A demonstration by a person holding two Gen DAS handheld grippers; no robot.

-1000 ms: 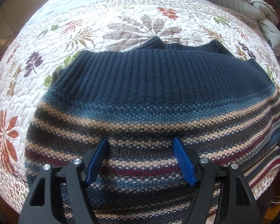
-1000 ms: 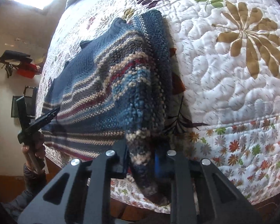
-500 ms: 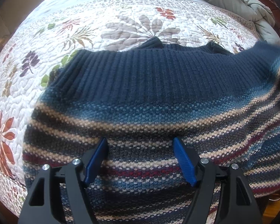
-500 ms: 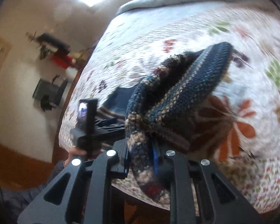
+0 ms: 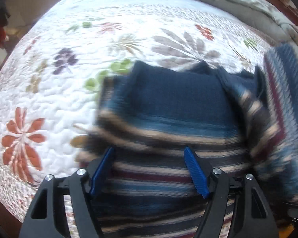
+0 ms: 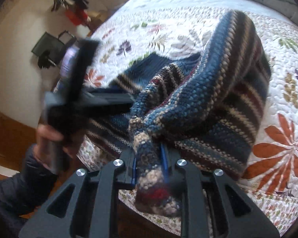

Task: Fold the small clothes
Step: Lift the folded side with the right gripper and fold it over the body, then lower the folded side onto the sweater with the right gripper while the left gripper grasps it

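Note:
A knitted sweater point(image 5: 174, 103), navy at the top with tan, blue and maroon stripes, lies on the flowered quilt point(image 5: 49, 99). My left gripper point(image 5: 148, 152) hangs open just above its striped lower part, blue pads wide apart. My right gripper point(image 6: 149, 156) is shut on the sweater's striped edge point(image 6: 145, 144) and holds it lifted. From there the raised fabric point(image 6: 218, 91) drapes back down to the bed. In the left wrist view this raised side point(image 5: 278, 109) stands up at the right. The left gripper point(image 6: 129, 101) also shows in the right wrist view, held by a hand point(image 6: 49, 138).
A grey duvet point(image 5: 248, 6) is bunched along the far side of the bed. The bed's near edge point(image 6: 101, 154) drops to a wooden floor. By the wall stand a black bag point(image 6: 49, 45) and a red object point(image 6: 75, 14). A dark sleeve point(image 6: 19, 188) is at lower left.
My right gripper has lifted the sweater's edge off the bed and carried it across toward the left gripper while rolling. The left gripper shifted a little and stayed open.

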